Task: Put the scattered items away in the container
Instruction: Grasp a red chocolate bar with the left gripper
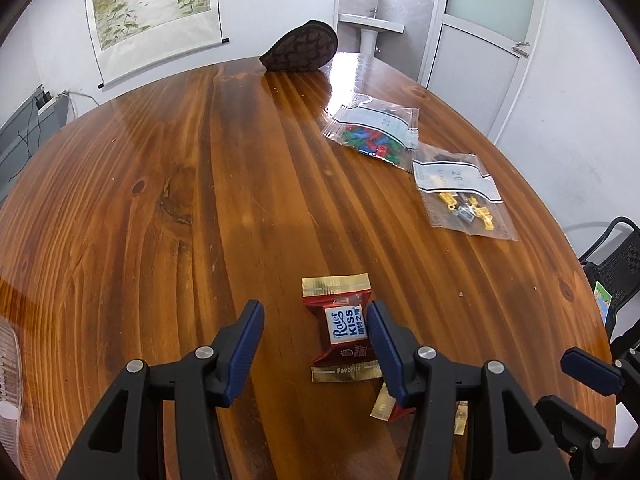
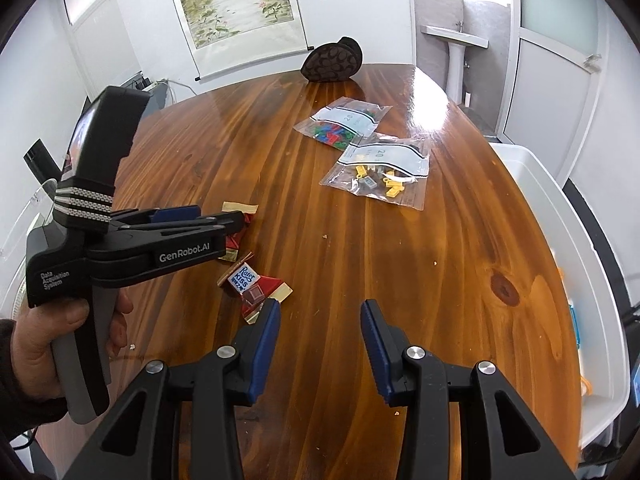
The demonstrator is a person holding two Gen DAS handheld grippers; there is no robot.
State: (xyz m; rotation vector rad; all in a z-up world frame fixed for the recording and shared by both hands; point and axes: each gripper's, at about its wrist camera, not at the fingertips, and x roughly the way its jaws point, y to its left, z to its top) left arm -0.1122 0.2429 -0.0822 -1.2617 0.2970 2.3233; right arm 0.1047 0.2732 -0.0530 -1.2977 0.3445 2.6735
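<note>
On the wooden table [image 1: 160,200], two bags and two candies are scattered, with a brown pouch [image 1: 302,50] at the far edge. A white bin [image 2: 560,240] is seen beside the table's right edge. The left gripper [image 1: 316,330] is held low and level by a hand [image 2: 60,340], jaws spread, one candy [image 1: 344,330] lying between them untouched. The right gripper [image 2: 320,322] is held over bare wood, jaws apart and empty, the second candy [image 2: 250,284] just beside its left finger. The bags, one [image 1: 374,132] of mixed bricks and one [image 1: 464,196] of yellow, overlap farther off.
</note>
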